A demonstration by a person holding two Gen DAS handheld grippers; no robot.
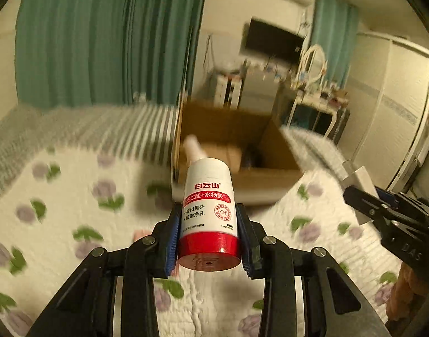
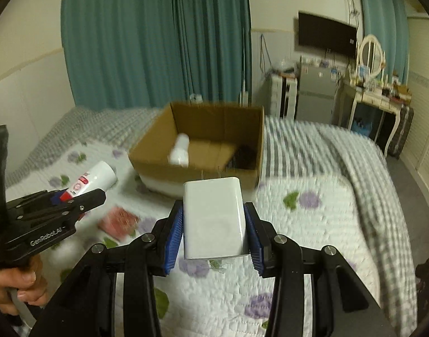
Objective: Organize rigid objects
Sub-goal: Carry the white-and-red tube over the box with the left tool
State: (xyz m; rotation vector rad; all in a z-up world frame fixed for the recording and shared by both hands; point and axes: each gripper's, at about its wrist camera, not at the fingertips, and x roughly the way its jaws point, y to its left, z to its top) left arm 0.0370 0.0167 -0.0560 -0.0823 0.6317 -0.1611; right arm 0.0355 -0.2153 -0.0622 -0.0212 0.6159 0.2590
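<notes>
L jaws: my left gripper (image 1: 210, 241) clamped on a red-and-white bottle (image 1: 208, 210) near its red base, pads tight both sides; bottle held clear of the bed, top end aimed at the box.
R jaws: my right gripper (image 2: 216, 233) clamped on a white charger block (image 2: 214, 219), prongs pointing far; also held off the bed.
Box: open cardboard box (image 2: 252, 140) sits far-centre on the bed; inside, a white bottle (image 2: 180, 146) at left and sth dark (image 2: 244, 157) at right, too blurred to name.
Progress: by my read, partway; at least 2 items already boxed, 2 more in my jaws not yet dropped.
Left to do: a pink packet (image 2: 117, 220) lies on the quilt, near-left of the box; prob. next.
Surface: floral quilt (image 2: 312, 224) over a striped blanket (image 2: 298, 146); soft, uneven.
Room: teal curtains (image 2: 147, 42) far, wall TV (image 2: 326, 35) and dressing table (image 2: 374, 95) far right.
</notes>
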